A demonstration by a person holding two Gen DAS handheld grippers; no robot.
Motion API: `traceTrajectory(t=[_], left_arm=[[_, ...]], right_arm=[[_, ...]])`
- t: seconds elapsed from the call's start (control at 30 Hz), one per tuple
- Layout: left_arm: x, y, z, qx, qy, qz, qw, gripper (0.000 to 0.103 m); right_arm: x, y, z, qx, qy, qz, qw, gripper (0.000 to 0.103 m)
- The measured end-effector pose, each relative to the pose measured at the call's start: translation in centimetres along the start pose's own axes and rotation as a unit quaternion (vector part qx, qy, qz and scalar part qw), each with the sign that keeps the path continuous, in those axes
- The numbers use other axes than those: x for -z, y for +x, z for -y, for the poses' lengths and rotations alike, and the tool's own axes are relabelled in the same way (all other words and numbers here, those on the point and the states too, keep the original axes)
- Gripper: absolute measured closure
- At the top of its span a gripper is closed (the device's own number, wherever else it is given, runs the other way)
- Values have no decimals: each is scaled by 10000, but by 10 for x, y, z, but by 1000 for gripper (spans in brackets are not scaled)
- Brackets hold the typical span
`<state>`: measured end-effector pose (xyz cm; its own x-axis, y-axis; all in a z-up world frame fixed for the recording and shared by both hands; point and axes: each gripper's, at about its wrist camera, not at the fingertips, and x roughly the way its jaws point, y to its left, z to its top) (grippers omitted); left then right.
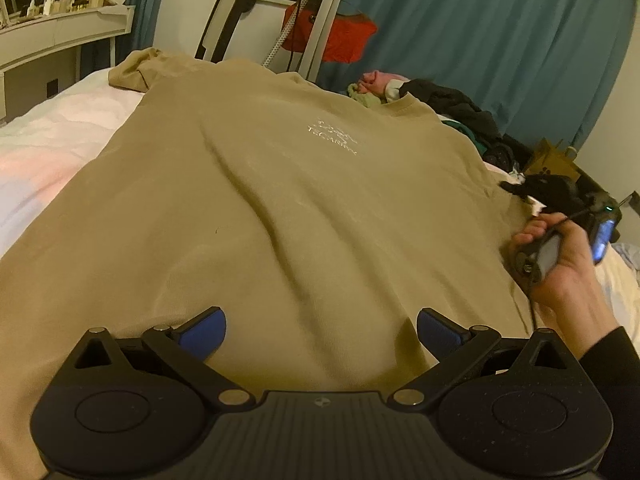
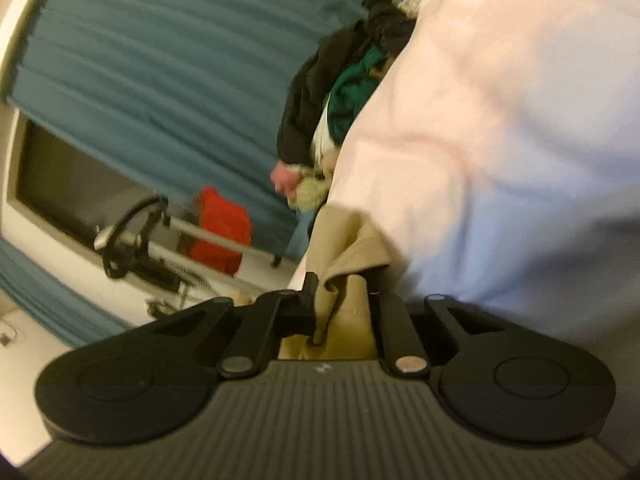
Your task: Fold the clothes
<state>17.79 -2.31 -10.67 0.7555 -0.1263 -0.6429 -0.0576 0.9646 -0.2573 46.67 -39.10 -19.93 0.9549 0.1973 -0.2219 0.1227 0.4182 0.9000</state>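
A tan T-shirt (image 1: 260, 200) with a small white chest print lies spread front-up on the bed. My left gripper (image 1: 321, 330) is open, its blue pads (image 1: 208, 332) wide apart just above the shirt's lower part. My right gripper (image 2: 340, 300) is shut on a bunched fold of the tan shirt (image 2: 348, 248). In the left wrist view the right gripper (image 1: 516, 190) sits at the shirt's right sleeve edge, held by a hand (image 1: 568, 264).
The bed has a pale pink-white cover (image 1: 52, 128). A pile of dark, green and pink clothes (image 1: 452, 108) lies beyond the collar. Teal curtains (image 1: 500, 32), a red item (image 1: 344, 36) on a stand and a white shelf (image 1: 60, 28) stand behind the bed.
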Motion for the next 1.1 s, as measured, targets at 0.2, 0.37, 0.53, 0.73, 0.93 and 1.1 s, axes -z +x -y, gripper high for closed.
traceTrajectory(t=[0.2, 0.37, 0.53, 0.73, 0.93, 1.1], left_arm=[[-4, -5, -3, -16, -80, 44, 10000, 1], [-7, -10, -5, -29, -147, 80, 9999, 1], [-10, -12, -9, -6, -246, 58, 9997, 1], [-14, -12, -15, 43, -382, 1, 9993, 1], [-17, -9, -13, 139, -377, 59, 9992, 1], [-19, -8, -3, 304, -207, 103, 9993, 1]], right_arm=[[-28, -36, -2, -270, -129, 771, 9966, 94], [-50, -56, 3, -110, -181, 1095, 9938, 94], [-59, -44, 20, 113, -100, 502, 9986, 93], [-58, -27, 39, 341, 343, -356, 9982, 71], [-49, -19, 21, -65, -514, -704, 9962, 48], [-28, -9, -28, -322, -1508, -1108, 9818, 71]])
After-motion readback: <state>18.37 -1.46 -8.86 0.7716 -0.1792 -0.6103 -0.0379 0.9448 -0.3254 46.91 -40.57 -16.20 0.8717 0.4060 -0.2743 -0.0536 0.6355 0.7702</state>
